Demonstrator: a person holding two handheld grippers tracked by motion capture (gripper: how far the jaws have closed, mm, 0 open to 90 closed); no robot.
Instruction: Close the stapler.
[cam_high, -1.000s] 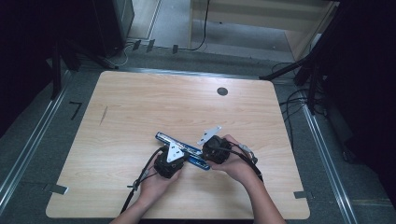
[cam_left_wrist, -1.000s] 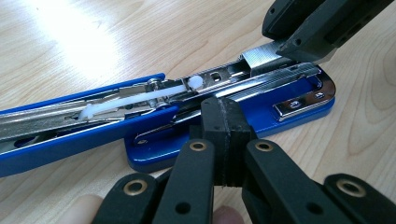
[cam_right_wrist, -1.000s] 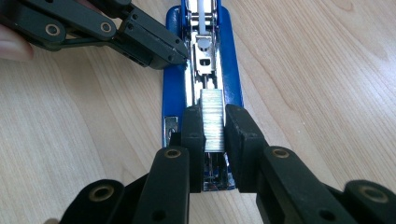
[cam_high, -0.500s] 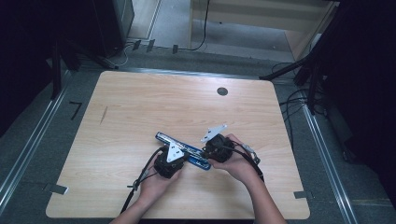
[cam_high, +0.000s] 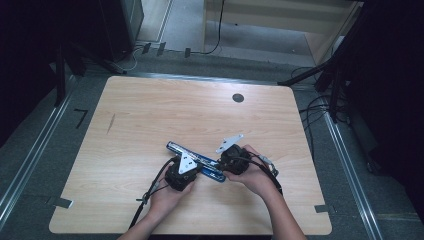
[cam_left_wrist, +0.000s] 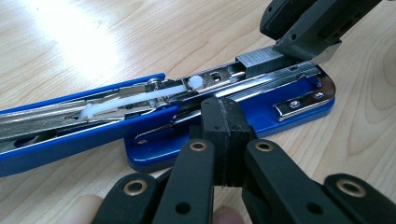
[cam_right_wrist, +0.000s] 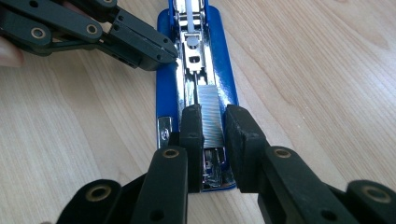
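A blue stapler (cam_high: 176, 148) lies swung open on the wooden table (cam_high: 150, 115), its chrome magazine (cam_left_wrist: 219, 77) facing up. My right gripper (cam_right_wrist: 214, 123) is shut on a strip of staples (cam_right_wrist: 210, 109), which sits in the front end of the magazine. In the left gripper view the strip of staples (cam_left_wrist: 259, 63) shows under the right gripper (cam_left_wrist: 306, 35). My left gripper (cam_left_wrist: 225, 116) is shut with nothing between its jaws, its tips pressed against the side of the stapler's blue base (cam_left_wrist: 266, 112). In the high view the left gripper (cam_high: 196, 169) and the right gripper (cam_high: 219, 167) meet at the stapler's near end.
A dark round grommet (cam_high: 238, 98) sits in the table's far half. The person's hands (cam_high: 260, 177) hold both grippers near the front edge. Cables (cam_high: 320, 107) lie on the floor at the right, and a wooden cabinet (cam_high: 280, 20) stands behind the table.
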